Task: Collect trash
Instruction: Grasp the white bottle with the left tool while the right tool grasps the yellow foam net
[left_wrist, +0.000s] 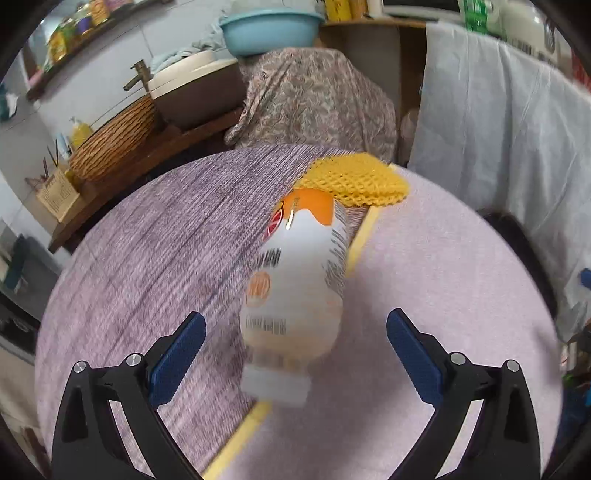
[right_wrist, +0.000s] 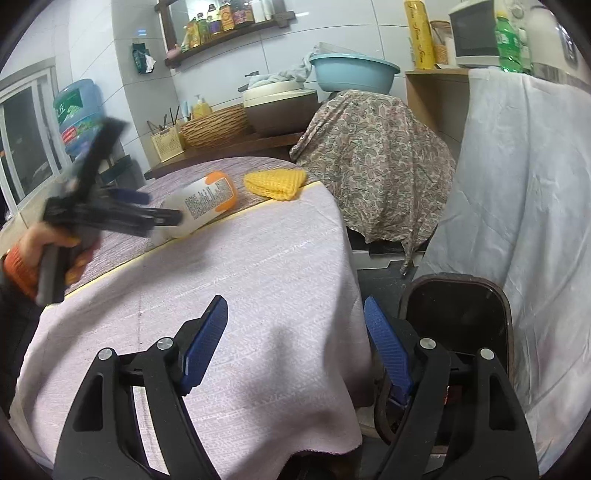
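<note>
White plastic, rounded and glossy, formed the bottle (left_wrist: 295, 280), which lay on its side on the table (right_wrist: 258, 266) with an orange band at its far end and a ribbed white cap at the near end; printed text covered its label. It lay across the seam where a grey-purple woven runner (left_wrist: 147, 258) met a pale pink cloth (left_wrist: 443, 277) edged in yellow. Just beyond the bottle's orange end lay a yellow foam net (left_wrist: 354, 181), folded, with an open honeycomb mesh. The left gripper (left_wrist: 295, 343) pointed steeply down at the cap end, its blue ribbed pads (left_wrist: 177, 354) spread wide on either side of the bottle and clear of it, holding nothing. In the right wrist view a hand (right_wrist: 44, 240) in an orange cuff gripped that tool's handle at the table's left edge. The right gripper (right_wrist: 295, 343) hung over the table's near right edge, its blue pads well apart and empty. Below it stood a dark, round-cornered bin (right_wrist: 458, 314) with a brown rim. Behind the table a paisley cloth (right_wrist: 369, 155) draped a bulky form.
</note>
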